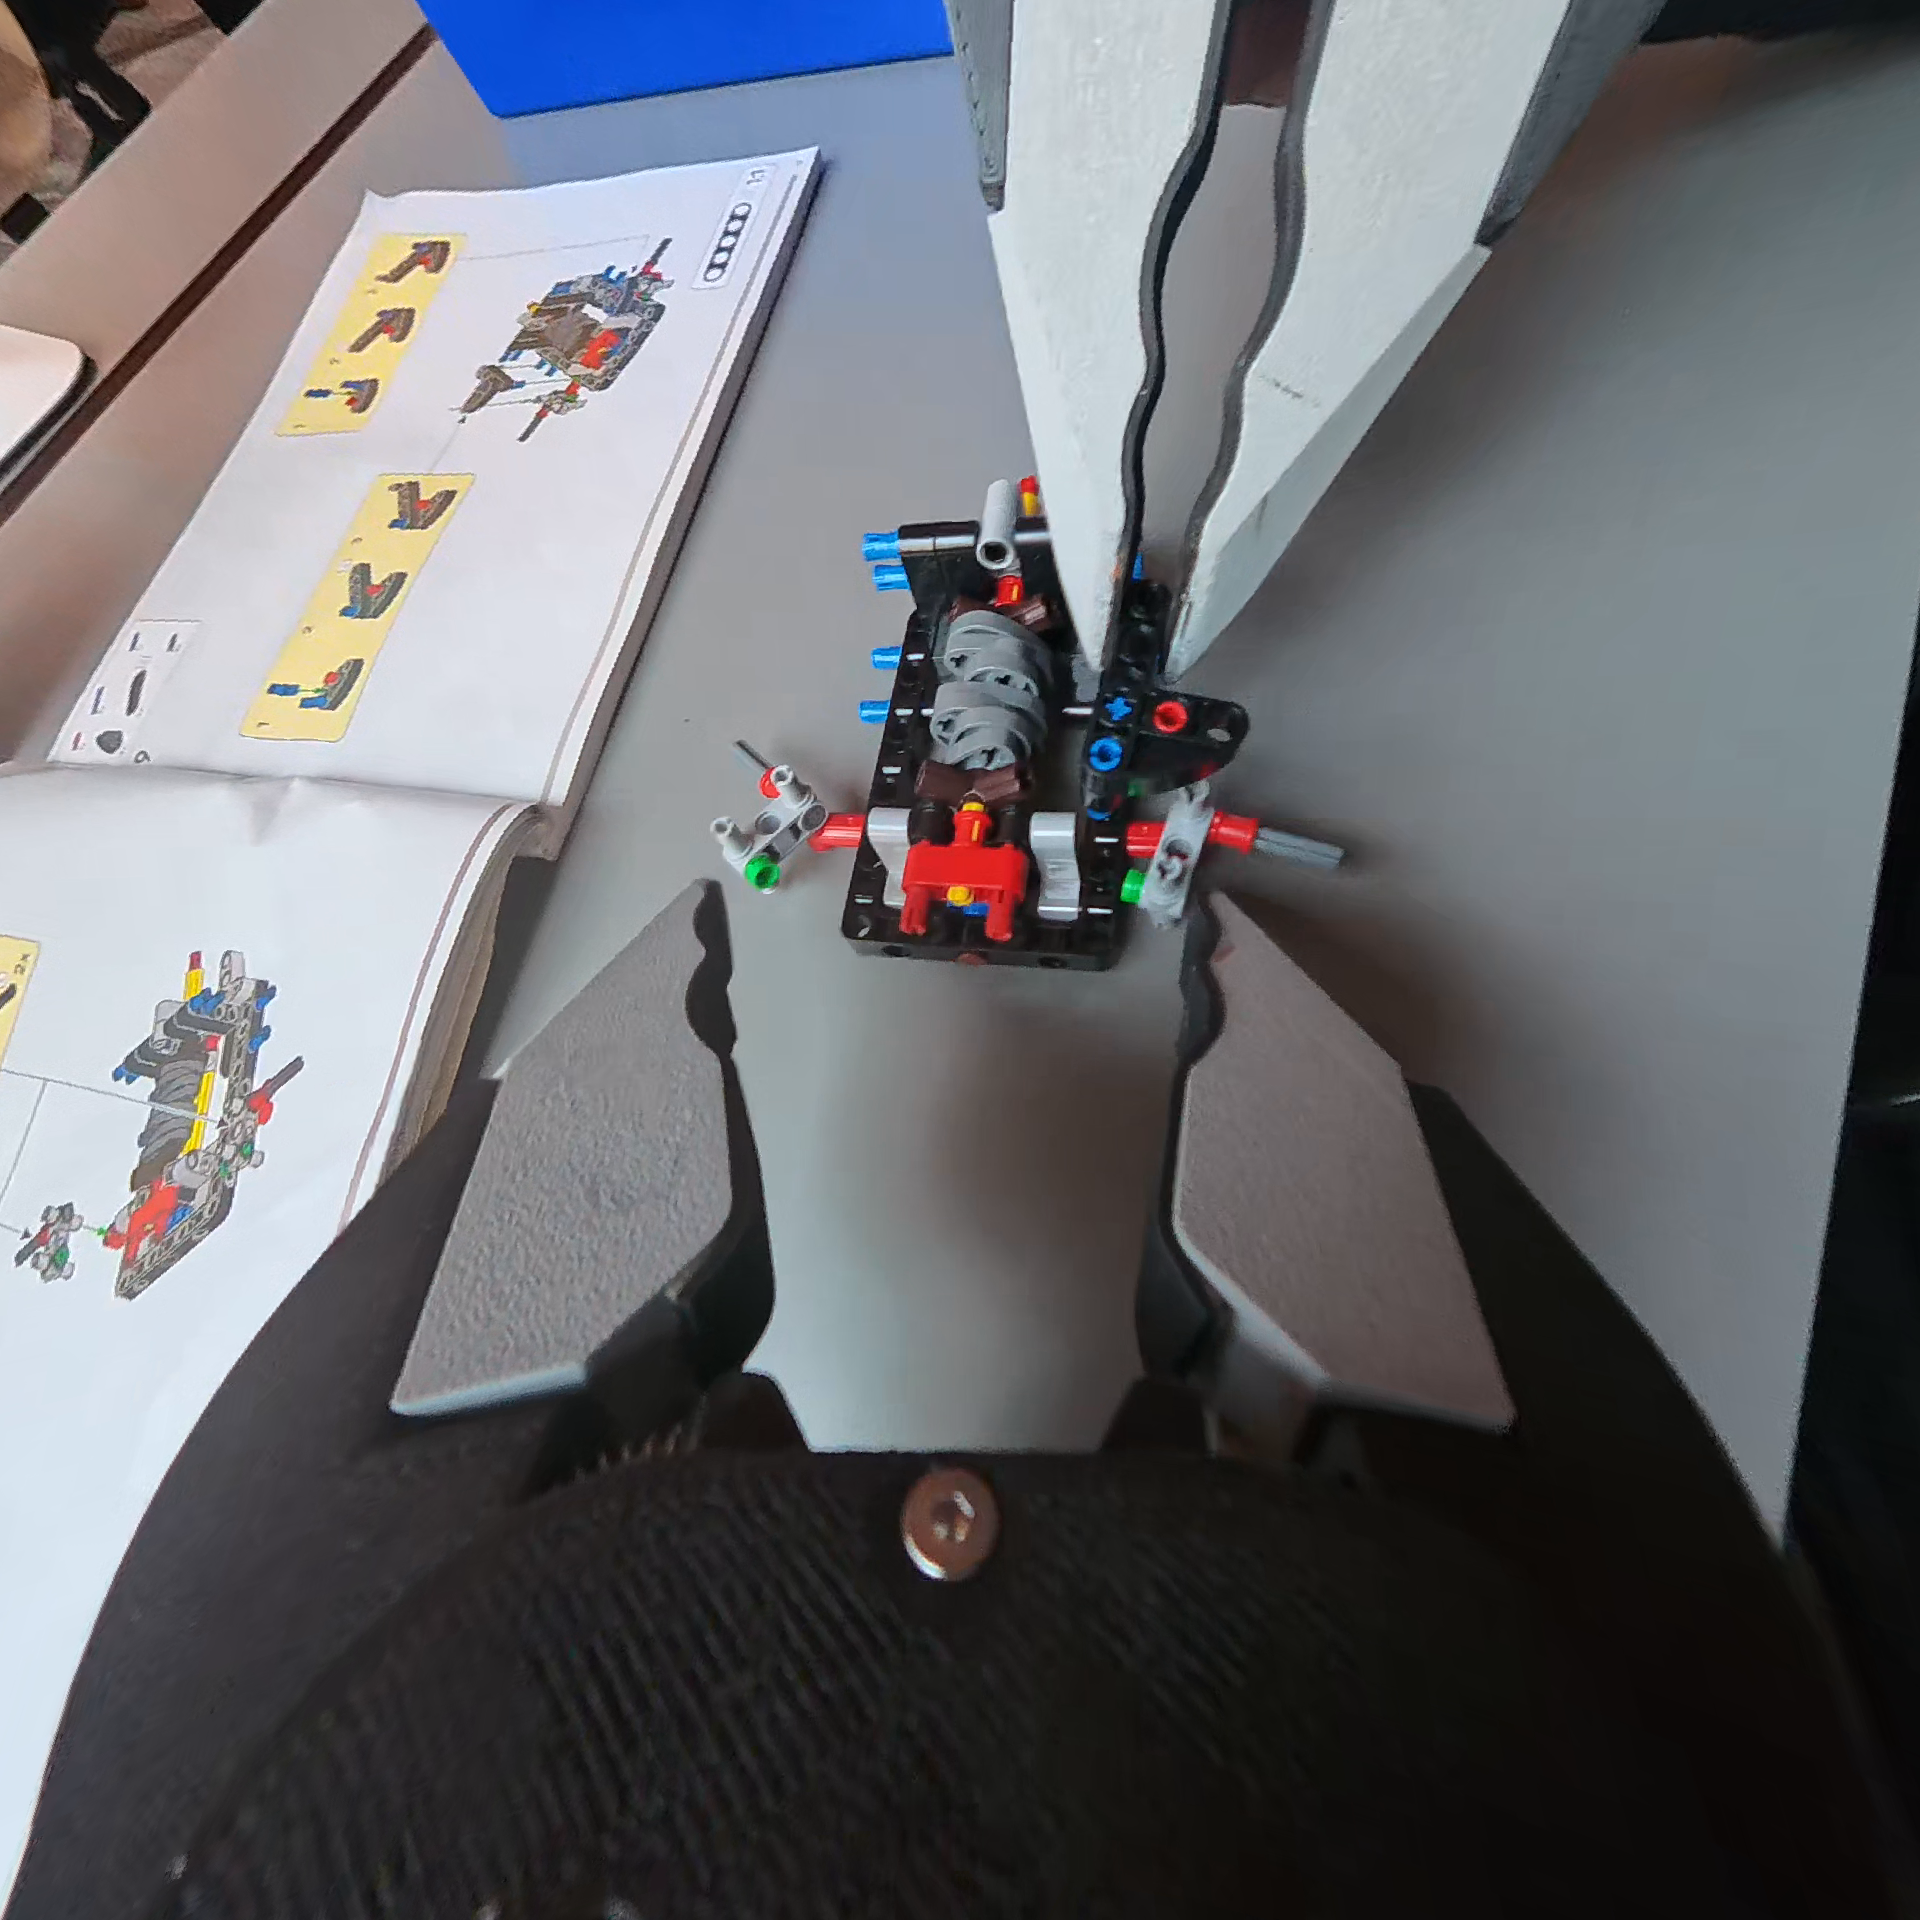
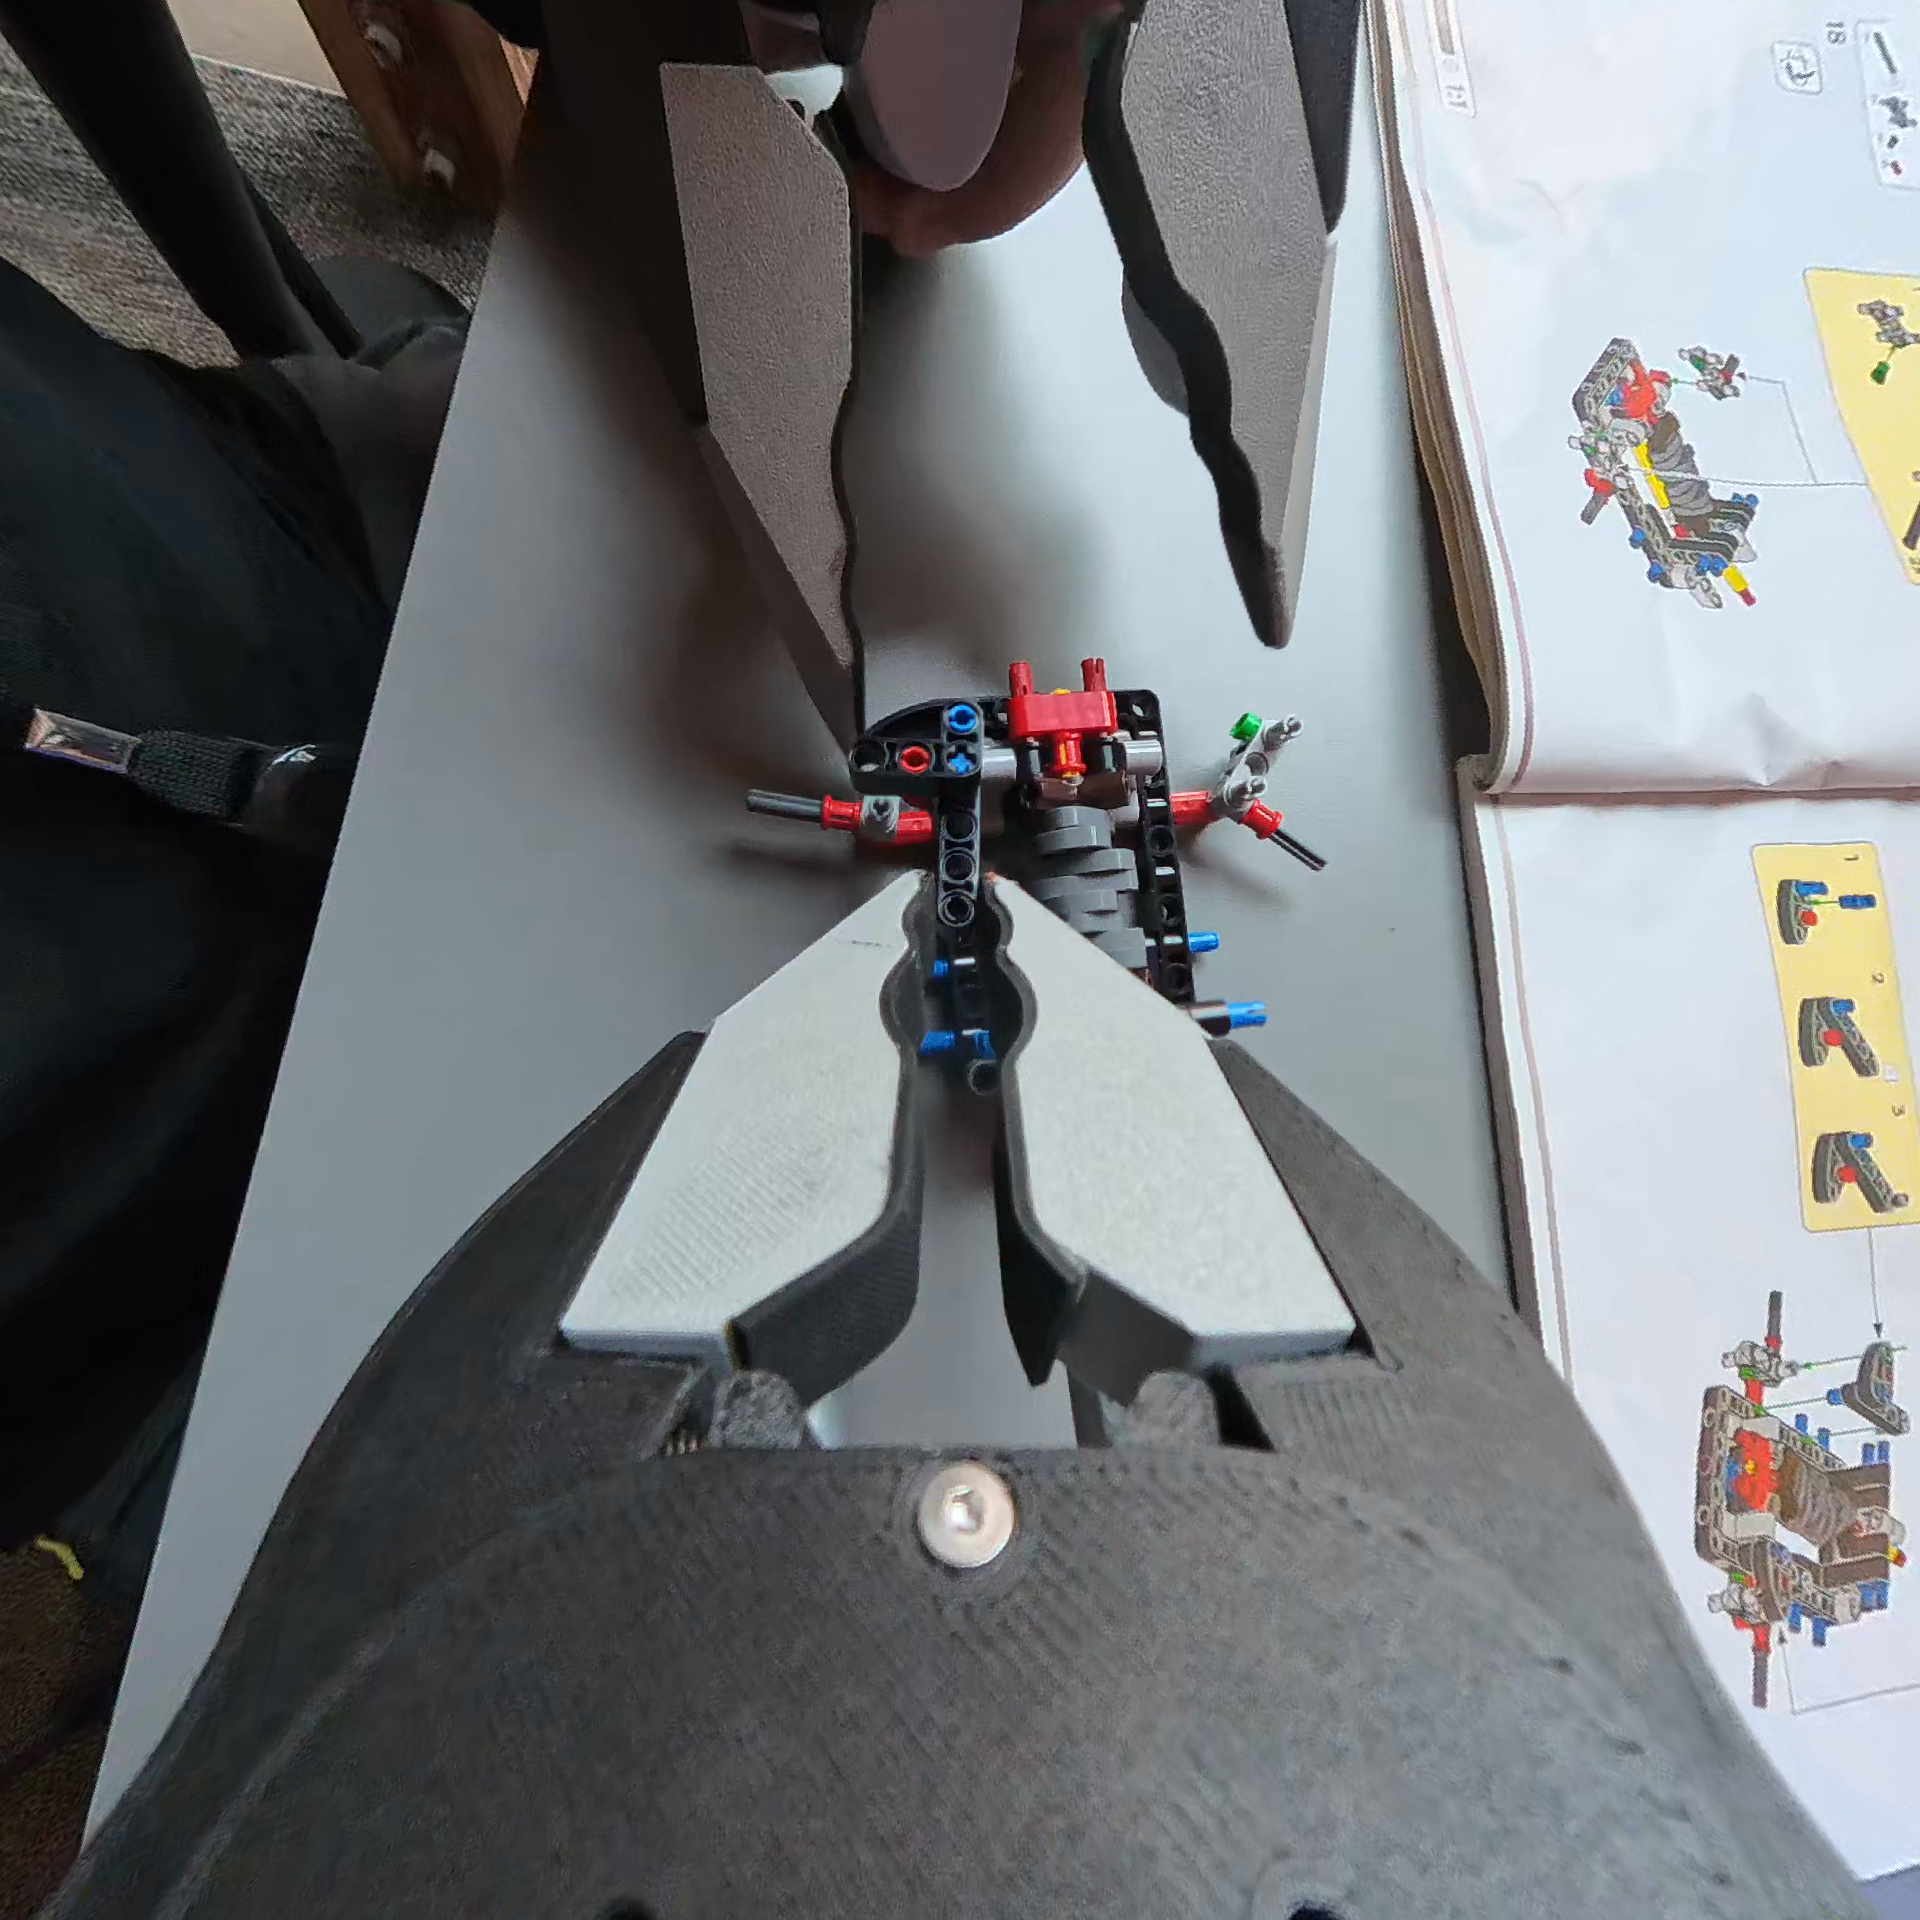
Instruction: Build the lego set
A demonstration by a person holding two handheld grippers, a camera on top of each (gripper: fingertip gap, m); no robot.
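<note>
The lego assembly (image 1: 987, 748) is a black rectangular frame with grey gears, a red block at one end and blue pins on its side. It rests on the grey table (image 1: 935, 1195). My right gripper (image 2: 958, 883) is shut on the frame's black side beam (image 2: 958, 831), next to a black half-round plate (image 2: 904, 750). It enters the left wrist view from above (image 1: 1140, 660). My left gripper (image 1: 961, 912) is open and empty, its fingertips just short of the red-block end. It shows from the far side in the right wrist view (image 2: 1060, 649). Small grey connectors with green pins (image 1: 764, 836) stick out on both sides.
An open instruction booklet (image 1: 468, 468) lies beside the assembly and also shows in the right wrist view (image 2: 1683, 935). A blue box (image 1: 675, 52) stands at the table's far end. The table edge (image 2: 416, 582) runs close to the assembly, with dark floor and chair legs beyond. The grippers' ends are close to 5 cm from one another.
</note>
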